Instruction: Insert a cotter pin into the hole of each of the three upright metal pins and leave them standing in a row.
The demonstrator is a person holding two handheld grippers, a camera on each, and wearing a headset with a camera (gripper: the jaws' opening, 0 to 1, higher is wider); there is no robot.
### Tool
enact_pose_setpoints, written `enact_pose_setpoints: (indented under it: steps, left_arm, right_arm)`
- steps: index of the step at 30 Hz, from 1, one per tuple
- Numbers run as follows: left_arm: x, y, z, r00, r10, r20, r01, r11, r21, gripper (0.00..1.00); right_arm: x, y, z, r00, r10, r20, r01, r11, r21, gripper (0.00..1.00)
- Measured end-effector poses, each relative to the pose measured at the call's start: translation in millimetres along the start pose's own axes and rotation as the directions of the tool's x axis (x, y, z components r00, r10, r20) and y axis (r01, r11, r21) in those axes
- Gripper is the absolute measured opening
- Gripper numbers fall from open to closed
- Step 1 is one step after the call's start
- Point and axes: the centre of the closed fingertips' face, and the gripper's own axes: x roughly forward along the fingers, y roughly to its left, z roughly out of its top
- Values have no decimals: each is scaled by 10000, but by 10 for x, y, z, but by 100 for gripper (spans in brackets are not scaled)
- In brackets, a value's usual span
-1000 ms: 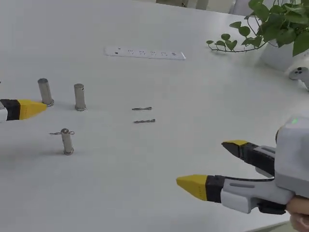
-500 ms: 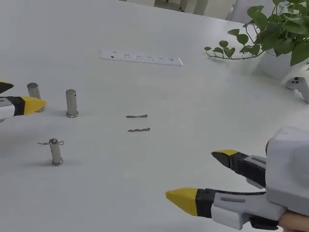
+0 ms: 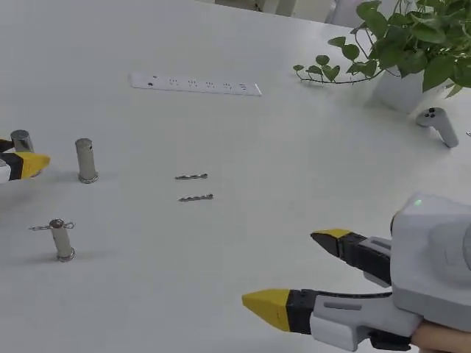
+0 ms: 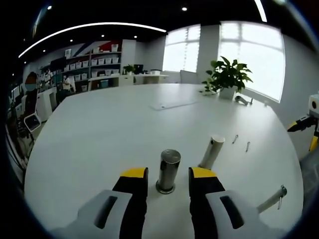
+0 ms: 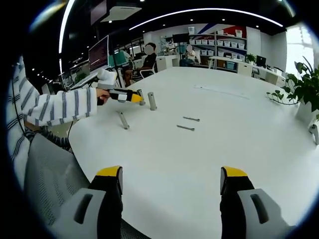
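The left gripper [image 4: 168, 173], jaws parted, straddles an upright grey metal cylinder pin [image 4: 169, 164] at nine o'clock on the white table [image 3: 294, 147]. A second bare pin [image 3: 86, 160] stands at its three o'clock. The third pin [image 3: 61, 240], at seven o'clock, carries a thin wire cotter pin [image 3: 51, 226]. Two loose cotter pins [image 3: 191, 176] lie near centre. The right gripper [image 3: 298, 268] hovers wide open at five o'clock.

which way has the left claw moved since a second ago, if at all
Yes. In the head view the left claw has pushed rightward, past the leftmost pin toward the neighbouring pin.
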Motion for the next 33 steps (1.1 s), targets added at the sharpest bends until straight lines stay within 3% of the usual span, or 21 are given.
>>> enact_pose_setpoints:
  steps: [3,7,11,13,16,18,22,26,29,30,33]
  left_arm:
    - [25,-2,-11,10000,-55,-61,56,10000,76,25]
    - [49,11,-28,9999,-129,-100,130,9999,106,11]
    - [56,17,-29,9997,-221,-97,223,9996,157,11]
    - [53,10,-31,9996,-246,-168,254,9983,533,10]
    - [50,7,-39,9993,-189,-333,208,9981,575,10]
    - [50,19,-32,9989,-37,-472,84,9949,1005,10]
    - [-17,28,-48,9966,332,-754,-279,9971,705,9]
    - [-145,-36,-61,9955,265,-908,-172,9948,1008,9]
    - [-268,-106,-14,9971,106,-757,-26,9945,1051,9]
    - [-413,-264,37,9977,34,-679,40,9941,1084,9]
    - [-532,-364,66,9980,-134,-625,199,9943,1050,9]
  right_arm:
    - [0,-3,-16,10000,-41,-48,42,10000,83,77]
    - [15,6,-31,9999,-11,-142,13,9999,116,76]
    - [43,2,-16,9999,-20,-131,22,9998,177,76]
    - [54,7,-8,9999,6,-138,-4,9999,152,76]
    - [73,27,4,9998,96,-147,-95,9999,97,75]
    - [82,38,9,9998,124,-152,-124,9999,61,75]
    - [92,64,16,9997,194,-120,-193,9998,40,75]
    - [112,83,15,9995,276,-160,-277,9996,-44,75]
    - [121,97,38,9994,339,-83,-340,9994,-94,75]
    - [126,107,44,9992,387,-66,-388,9992,-130,75]
    - [138,120,52,9991,426,-62,-428,9988,-258,75]
